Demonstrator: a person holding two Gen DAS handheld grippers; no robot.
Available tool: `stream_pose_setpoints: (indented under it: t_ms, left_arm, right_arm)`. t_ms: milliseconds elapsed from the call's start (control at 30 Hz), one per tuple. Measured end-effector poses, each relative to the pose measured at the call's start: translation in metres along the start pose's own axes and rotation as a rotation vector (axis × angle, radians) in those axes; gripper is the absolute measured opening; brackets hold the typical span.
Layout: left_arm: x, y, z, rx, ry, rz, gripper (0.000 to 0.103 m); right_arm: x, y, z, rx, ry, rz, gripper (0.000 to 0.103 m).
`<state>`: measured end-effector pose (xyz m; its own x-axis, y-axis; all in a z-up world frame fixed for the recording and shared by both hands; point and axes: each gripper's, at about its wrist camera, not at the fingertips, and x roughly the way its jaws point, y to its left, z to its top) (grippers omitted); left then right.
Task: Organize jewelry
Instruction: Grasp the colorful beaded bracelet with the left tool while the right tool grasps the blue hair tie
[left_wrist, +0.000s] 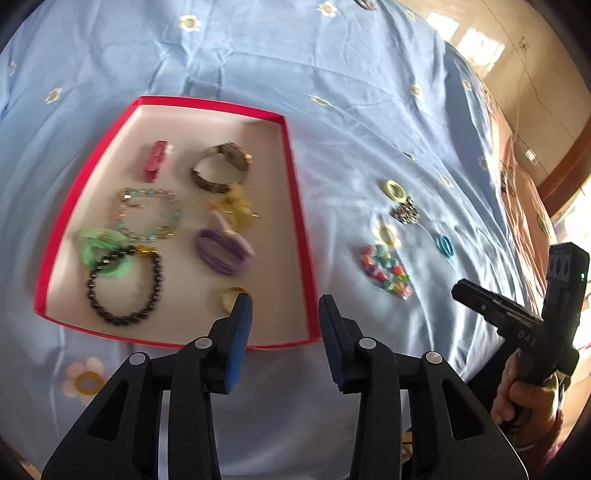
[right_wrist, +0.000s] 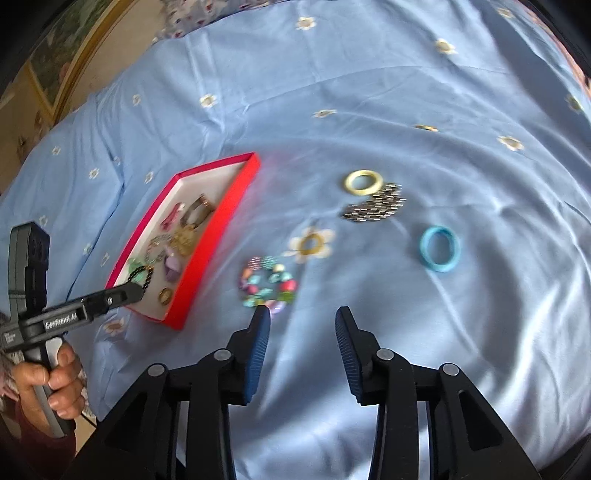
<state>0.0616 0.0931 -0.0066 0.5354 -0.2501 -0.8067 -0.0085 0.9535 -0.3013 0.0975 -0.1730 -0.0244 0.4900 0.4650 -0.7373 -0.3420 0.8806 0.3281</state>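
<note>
A red box (left_wrist: 295, 206) (right_wrist: 218, 236) lies on the blue bedsheet and holds a watch (left_wrist: 221, 166), a black bead bracelet (left_wrist: 125, 288), a purple band (left_wrist: 223, 251), a gold ring (left_wrist: 231, 297) and several other pieces. On the sheet to its right lie a multicolour bead bracelet (left_wrist: 386, 271) (right_wrist: 267, 282), a yellow ring (right_wrist: 364, 181), a silver chain piece (right_wrist: 375, 209) and a blue ring (right_wrist: 440, 248). My left gripper (left_wrist: 285, 304) is open and empty over the box's near right corner. My right gripper (right_wrist: 302, 314) is open and empty, just short of the multicolour bracelet.
The blue sheet with flower print (right_wrist: 312, 242) covers the whole bed. A wooden wardrobe (left_wrist: 535, 92) stands beyond the bed's right edge. The other hand-held gripper shows in each view (left_wrist: 517, 321) (right_wrist: 74, 314).
</note>
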Motion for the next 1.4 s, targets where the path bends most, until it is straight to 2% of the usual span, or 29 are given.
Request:
stream_pose_setpoints:
  t_ms: [200,333,667,1133,1233,1267,1300,1400]
  left_arm:
    - [0.009,-0.025,-0.002,0.044,0.018,-0.009,0.043]
    - [0.015,-0.039,-0.001,0.07,0.03,-0.015,0.047]
    - [0.03,-0.066,0.006,0.115,0.061,-0.035,0.066]
    - [0.077,-0.094,0.028,0.208,0.097,0.002,0.066]
    - [0.089,-0.094,0.03,0.205,0.112,0.008,0.065]
    - [0.092,-0.094,0.031,0.205,0.113,0.014,0.06]
    - [0.095,-0.094,0.032,0.208,0.114,0.016,0.05]
    - [0.102,-0.093,0.032,0.226,0.124,0.006,0.031]
  right_arm:
    - [-0.012,-0.021,-0.003,0.042,-0.027,-0.025,0.043]
    - [-0.015,-0.029,-0.004,0.058,-0.042,-0.04,0.049]
    - [-0.02,-0.046,-0.008,0.079,-0.057,-0.062,0.05]
    - [-0.014,-0.061,0.008,0.084,-0.069,-0.093,0.05]
    - [-0.009,-0.065,0.014,0.082,-0.064,-0.098,0.05]
    - [-0.008,-0.066,0.015,0.08,-0.063,-0.101,0.05]
    - [-0.007,-0.067,0.017,0.079,-0.062,-0.104,0.05]
    - [-0.002,-0.07,0.024,0.078,-0.061,-0.113,0.05]
